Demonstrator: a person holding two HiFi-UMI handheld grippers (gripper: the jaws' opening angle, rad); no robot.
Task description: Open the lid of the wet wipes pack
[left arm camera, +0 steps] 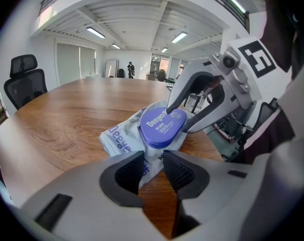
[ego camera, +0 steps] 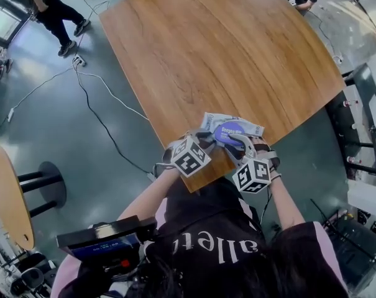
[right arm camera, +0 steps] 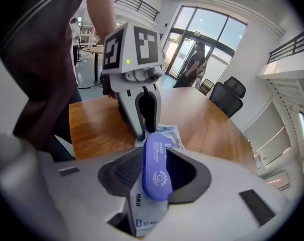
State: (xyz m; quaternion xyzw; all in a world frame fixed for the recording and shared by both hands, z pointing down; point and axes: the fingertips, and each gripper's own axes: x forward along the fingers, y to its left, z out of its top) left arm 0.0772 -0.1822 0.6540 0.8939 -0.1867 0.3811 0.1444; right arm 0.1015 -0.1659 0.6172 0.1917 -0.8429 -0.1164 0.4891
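The wet wipes pack (ego camera: 251, 128), pale film with a round purple lid (ego camera: 230, 131), lies at the near edge of the wooden table (ego camera: 219, 48). My left gripper (ego camera: 206, 138) is shut on the pack's near corner; its left gripper view shows film pinched between the pads (left arm camera: 152, 165), with the lid (left arm camera: 163, 128) just beyond. My right gripper (ego camera: 240, 143) straddles the lid. Its two fingers meet the lid's rim on opposite sides in the left gripper view. Seen from the right gripper view, the lid (right arm camera: 156, 167) stands edge-on between the pads, with the left gripper (right arm camera: 141, 133) behind it.
Cables (ego camera: 100, 120) trail over the floor left of the table. A round side table (ego camera: 7, 194) and a stool base (ego camera: 51, 188) stand at the lower left. Black chairs (ego camera: 362, 117) line the right side. People stand in the far corners.
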